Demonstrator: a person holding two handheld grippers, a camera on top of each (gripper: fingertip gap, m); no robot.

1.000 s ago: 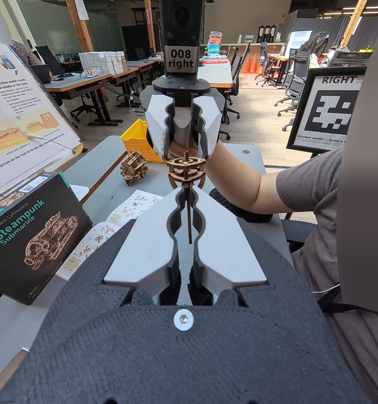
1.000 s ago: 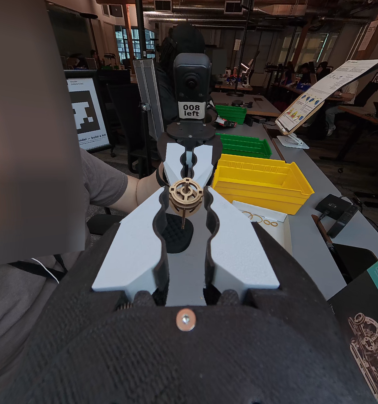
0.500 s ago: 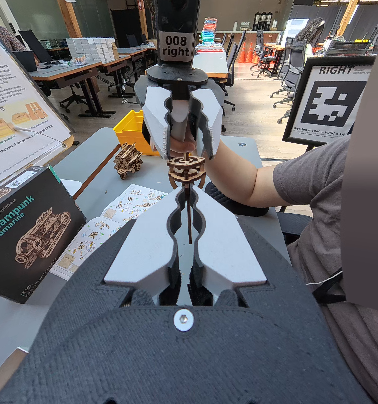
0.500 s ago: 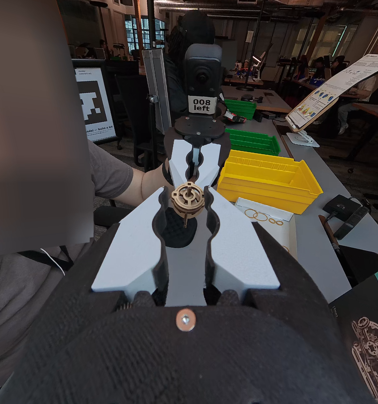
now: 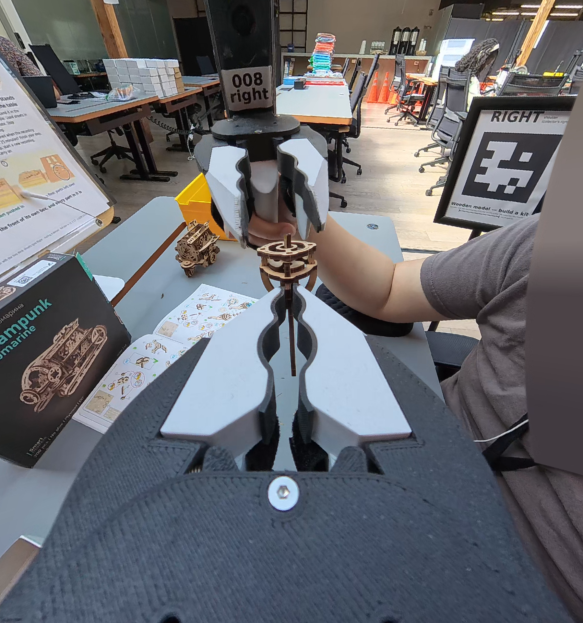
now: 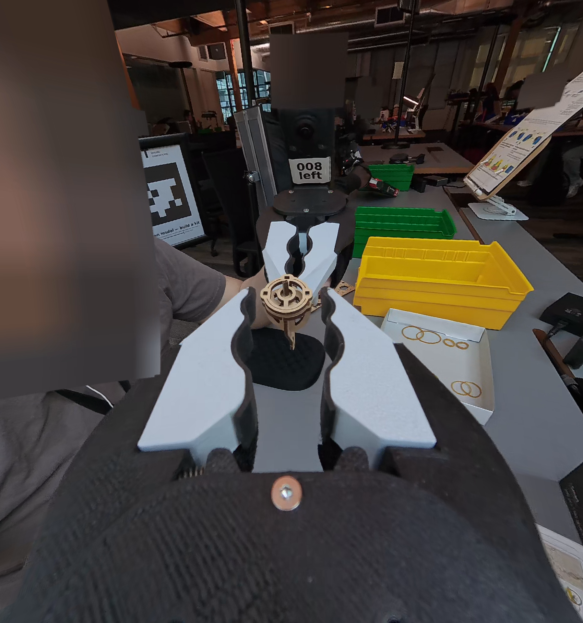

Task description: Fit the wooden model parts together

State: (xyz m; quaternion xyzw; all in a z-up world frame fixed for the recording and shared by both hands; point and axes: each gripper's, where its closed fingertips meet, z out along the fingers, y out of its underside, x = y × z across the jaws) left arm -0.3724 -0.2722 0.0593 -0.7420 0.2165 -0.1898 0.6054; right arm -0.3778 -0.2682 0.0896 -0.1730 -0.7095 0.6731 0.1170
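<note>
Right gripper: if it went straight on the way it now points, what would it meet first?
Probably the wooden subassembly, whose round layered head sits level with the open right gripper tips and would slide in between them. Beyond it is the left gripper clamping its stem. Depth between the two is unclear.

yellow bin (image 6: pixel 441 283) | green bin (image 6: pixel 401 222) | white tray (image 6: pixel 452 367), rubber bands (image 6: pixel 421 335)

The left gripper (image 5: pixel 287 292) has its two fingers pressed close together, pinching a thin wooden stick. The right gripper (image 6: pixel 285 298) faces it, tips very near, with its fingers held wide apart. A bare forearm (image 5: pixel 357 279) reaches out behind the right one.
</note>
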